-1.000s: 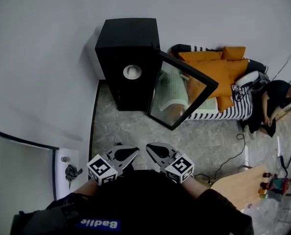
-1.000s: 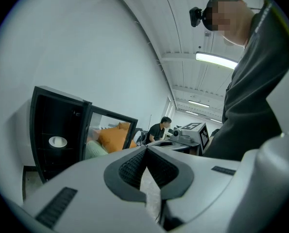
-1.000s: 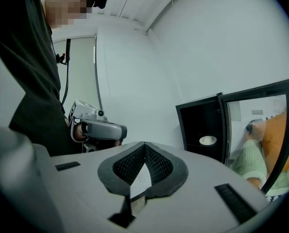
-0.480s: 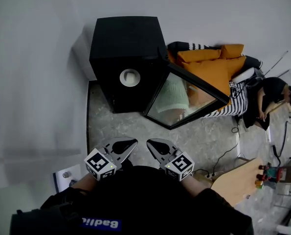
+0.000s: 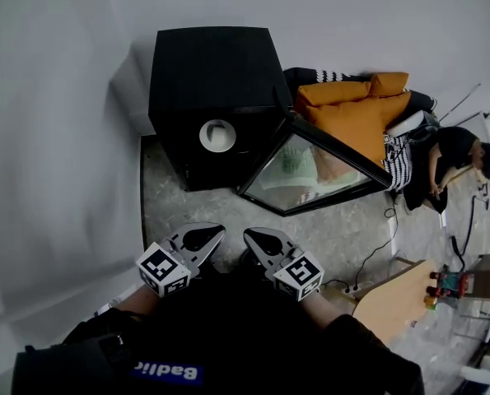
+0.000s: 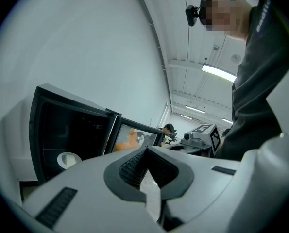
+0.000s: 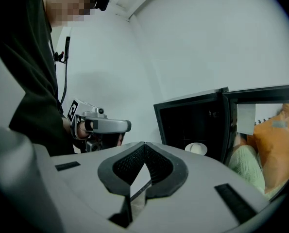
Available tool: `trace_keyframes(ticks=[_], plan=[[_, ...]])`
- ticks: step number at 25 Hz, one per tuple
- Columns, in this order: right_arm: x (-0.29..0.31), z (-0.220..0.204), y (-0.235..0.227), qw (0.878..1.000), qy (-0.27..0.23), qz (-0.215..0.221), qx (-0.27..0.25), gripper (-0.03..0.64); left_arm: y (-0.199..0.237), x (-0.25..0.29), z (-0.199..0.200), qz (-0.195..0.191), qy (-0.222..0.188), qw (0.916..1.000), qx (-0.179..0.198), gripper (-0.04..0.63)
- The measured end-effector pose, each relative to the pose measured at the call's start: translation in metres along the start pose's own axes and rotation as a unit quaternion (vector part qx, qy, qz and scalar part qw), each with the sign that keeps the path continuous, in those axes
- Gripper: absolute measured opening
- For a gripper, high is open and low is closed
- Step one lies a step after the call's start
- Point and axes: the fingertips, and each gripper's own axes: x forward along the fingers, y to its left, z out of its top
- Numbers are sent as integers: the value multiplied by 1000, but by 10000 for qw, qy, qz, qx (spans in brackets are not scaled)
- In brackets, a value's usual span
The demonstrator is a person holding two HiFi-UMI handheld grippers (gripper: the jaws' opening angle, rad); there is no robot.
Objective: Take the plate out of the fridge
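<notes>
We see the plate (image 5: pixel 217 135) inside the open fridge (image 5: pixel 212 64), with both grippers well in front of it. Our left gripper (image 5: pixel 214 231) seems more in line with the plate than the right gripper (image 5: pixel 251 237); both are closed, holding nothing.

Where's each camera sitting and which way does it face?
Head view: on the person's head, facing steeply down at the fridge with the plate inside; sleeves, left gripper, right gripper show.
Left gripper view: on the left gripper, looking along its shut fingers at the fridge; torso at right.
Right gripper view: on the right gripper, along its shut fingers at the fridge; torso at left.
Shared: all see fridge and plate; each gripper view shows the other gripper.
</notes>
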Motion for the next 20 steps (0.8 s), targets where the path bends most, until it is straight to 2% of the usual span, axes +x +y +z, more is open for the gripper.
trace_keyframes(ticks=[4,12,20], plan=[[2,3,-21,10000,31,59,51,9,11,16,8,140,-4,9999,4,6],[-3,21,-65,9988,36,471,-132,9,35,48,21,734,-13,9972,-130,6],[-11,14,-98,9961,127,867,-131,9,49,85,17,1125,72,9930,-348,6]])
